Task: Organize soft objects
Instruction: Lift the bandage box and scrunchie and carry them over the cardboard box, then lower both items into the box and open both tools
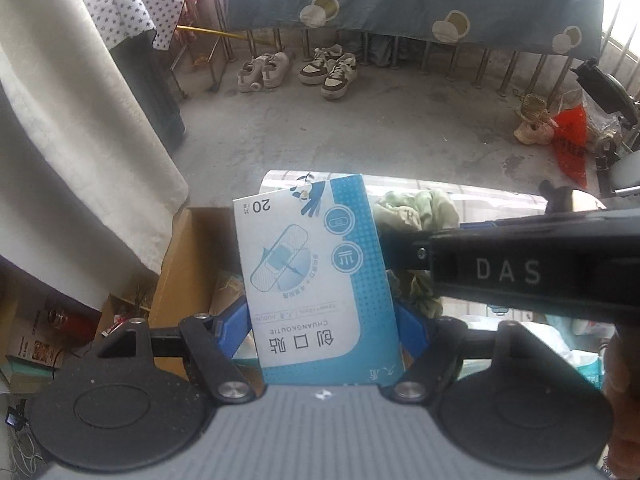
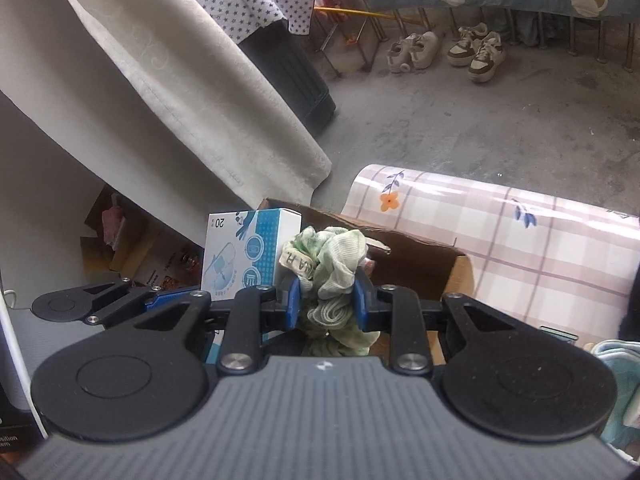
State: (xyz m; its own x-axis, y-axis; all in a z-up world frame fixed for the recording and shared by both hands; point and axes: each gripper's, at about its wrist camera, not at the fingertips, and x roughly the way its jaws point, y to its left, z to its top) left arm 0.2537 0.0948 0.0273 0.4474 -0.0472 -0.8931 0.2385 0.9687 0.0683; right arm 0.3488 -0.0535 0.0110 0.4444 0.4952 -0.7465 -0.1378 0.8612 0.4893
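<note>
My left gripper (image 1: 320,320) is shut on a blue and white plaster box (image 1: 316,280), held upright above an open cardboard box (image 1: 188,268). The plaster box also shows in the right wrist view (image 2: 244,252), with the left gripper under it. My right gripper (image 2: 326,304) is shut on a crumpled green and white scrunchie (image 2: 332,264), held over the same cardboard box (image 2: 420,260). The scrunchie shows in the left wrist view (image 1: 420,208) behind the right gripper's black body (image 1: 520,272).
A pink checked tablecloth (image 2: 500,232) covers the table to the right of the cardboard box. A beige curtain (image 2: 160,92) hangs at the left. Shoes (image 1: 328,68) stand on the concrete floor beyond. A teal cloth (image 2: 616,364) lies at the right edge.
</note>
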